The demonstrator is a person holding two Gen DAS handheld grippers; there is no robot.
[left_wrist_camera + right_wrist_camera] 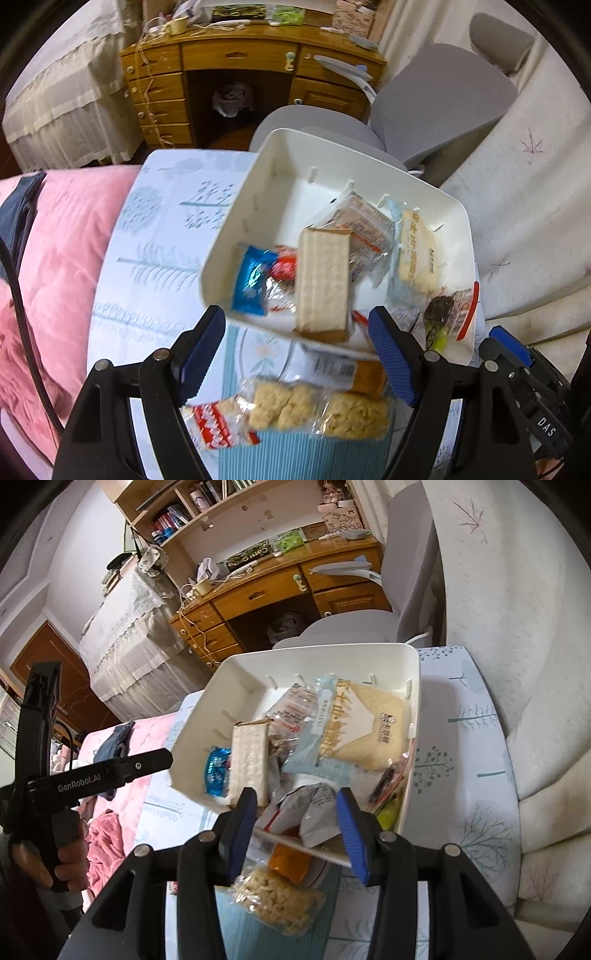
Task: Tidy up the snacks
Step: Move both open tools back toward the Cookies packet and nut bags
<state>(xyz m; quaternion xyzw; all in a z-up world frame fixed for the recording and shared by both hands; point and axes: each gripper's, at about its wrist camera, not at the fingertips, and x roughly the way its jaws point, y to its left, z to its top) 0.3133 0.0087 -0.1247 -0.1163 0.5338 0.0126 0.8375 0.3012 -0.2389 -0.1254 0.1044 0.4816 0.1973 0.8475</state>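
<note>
A white bin sits tilted on the patterned table and holds several wrapped snacks: a blue packet, a pale wafer block, and a rice cracker pack. My left gripper is open, its fingers astride the bin's near rim. Below it lie puffed-rice bars on a teal ribbed holder. My right gripper is open just over the near rim, with a grey-white packet between the fingers.
A pink quilt lies left of the table. A grey office chair and a wooden desk stand behind. White curtain fabric hangs at right. The left gripper's body shows in the right wrist view.
</note>
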